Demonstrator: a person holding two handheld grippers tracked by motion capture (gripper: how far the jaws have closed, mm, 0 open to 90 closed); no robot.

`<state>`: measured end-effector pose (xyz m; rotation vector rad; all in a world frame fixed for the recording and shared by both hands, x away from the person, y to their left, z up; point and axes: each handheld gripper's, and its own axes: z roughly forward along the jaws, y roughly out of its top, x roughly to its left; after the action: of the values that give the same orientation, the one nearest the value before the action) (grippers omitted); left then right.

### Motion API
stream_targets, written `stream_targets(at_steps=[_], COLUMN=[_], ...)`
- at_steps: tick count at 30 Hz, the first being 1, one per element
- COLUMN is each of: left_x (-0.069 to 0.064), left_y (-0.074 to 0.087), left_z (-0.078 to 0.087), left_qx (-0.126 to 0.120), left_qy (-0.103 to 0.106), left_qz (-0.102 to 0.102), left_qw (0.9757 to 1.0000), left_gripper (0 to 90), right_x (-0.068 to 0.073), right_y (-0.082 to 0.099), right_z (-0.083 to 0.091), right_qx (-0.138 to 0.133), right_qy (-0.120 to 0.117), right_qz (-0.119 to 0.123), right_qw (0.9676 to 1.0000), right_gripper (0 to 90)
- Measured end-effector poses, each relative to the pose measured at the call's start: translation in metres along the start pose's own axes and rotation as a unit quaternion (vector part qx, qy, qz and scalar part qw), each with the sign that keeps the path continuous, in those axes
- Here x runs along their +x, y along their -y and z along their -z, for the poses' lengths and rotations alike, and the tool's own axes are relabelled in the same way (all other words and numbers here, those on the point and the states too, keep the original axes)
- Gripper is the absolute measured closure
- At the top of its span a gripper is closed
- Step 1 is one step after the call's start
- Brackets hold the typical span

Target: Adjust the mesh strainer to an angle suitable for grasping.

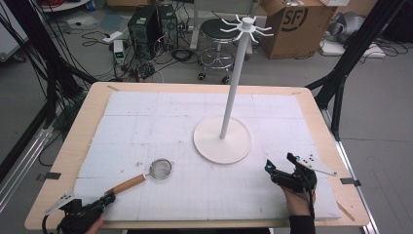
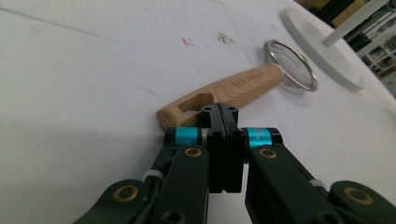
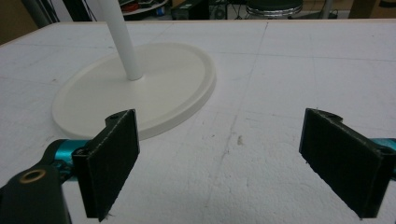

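Two claws: the left claw (image 2: 223, 116) is clenched, maybe pinching the strainer (image 2: 243, 86) handle; the right claw (image 3: 233, 158) gapes wide.

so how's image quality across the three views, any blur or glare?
High view: soft, even light, no glare on the table, and the strainer reads small. Left gripper view: left gripper and the wooden handle sharp, the stand base softer. Right gripper view: near pads slightly soft, stand pole bright but not blown out.
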<state>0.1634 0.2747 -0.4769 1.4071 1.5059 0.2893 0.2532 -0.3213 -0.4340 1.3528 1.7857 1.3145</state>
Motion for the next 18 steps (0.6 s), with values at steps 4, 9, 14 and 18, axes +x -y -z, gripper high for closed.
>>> stream_targets(at_steps=[4, 9, 14, 18], left_x=[0.001, 0.004, 0.003, 0.000], left_y=[-0.006, -0.013, -0.022, -0.029], left_z=[-0.005, -0.011, -0.019, -0.026], left_qx=[0.005, 0.012, 0.028, 0.039], left_qy=[-0.008, -0.007, -0.003, -0.004], left_qz=[0.001, 0.009, 0.013, 0.016], left_qw=[1.0000, 0.9999, 0.9995, 0.9991], left_gripper=[90.0, 90.0, 90.0, 90.0], right_x=[-0.001, -0.001, 0.000, 0.000], right_y=[0.000, 0.000, 0.001, 0.000], right_z=[0.000, -0.001, -0.001, 0.000], right_qx=[0.000, 0.002, 0.004, -0.004], right_qy=[0.001, 0.000, -0.002, -0.004], right_qz=[0.001, 0.002, 0.003, 0.006], right_qw=[1.0000, 1.0000, 1.0000, 1.0000], right_gripper=[11.4, 11.4, 11.4, 11.4])
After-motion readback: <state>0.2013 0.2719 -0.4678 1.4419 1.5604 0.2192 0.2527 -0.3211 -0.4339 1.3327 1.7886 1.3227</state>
